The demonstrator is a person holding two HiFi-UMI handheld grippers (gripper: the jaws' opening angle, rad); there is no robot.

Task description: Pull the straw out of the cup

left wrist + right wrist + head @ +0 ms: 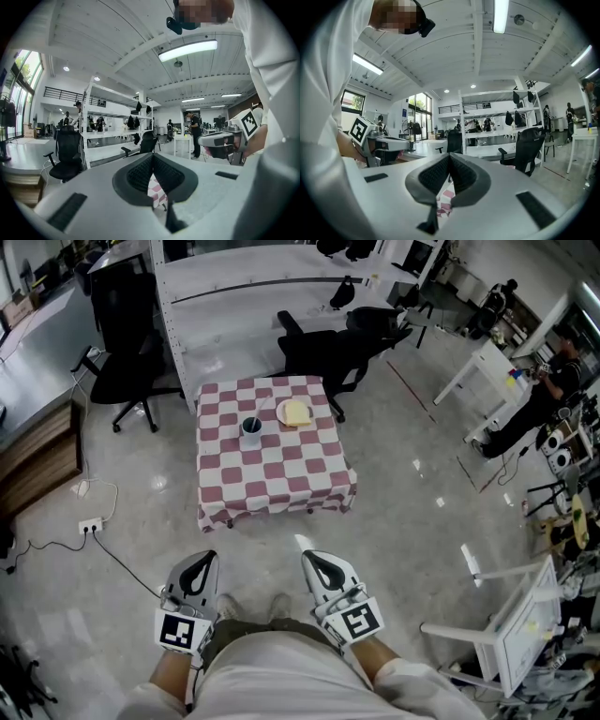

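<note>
Ahead, a checkered table [281, 482] bears the cup [251, 431] on glossy floor [412, 498].

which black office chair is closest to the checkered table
The office chair just beyond the checkered table's far right corner; the left chair and the rear one stand farther off.

Cup [251, 430]: small, dark, round, open-topped. Upright. Stands on a table [281, 486] under a red-and-white checked cloth, left of centre, towards its far edge.

Straw [264, 412]: thin, pale. Lower end inside the cup, upper end leaning out over the rim to the right. Too small for finer detail.
</note>
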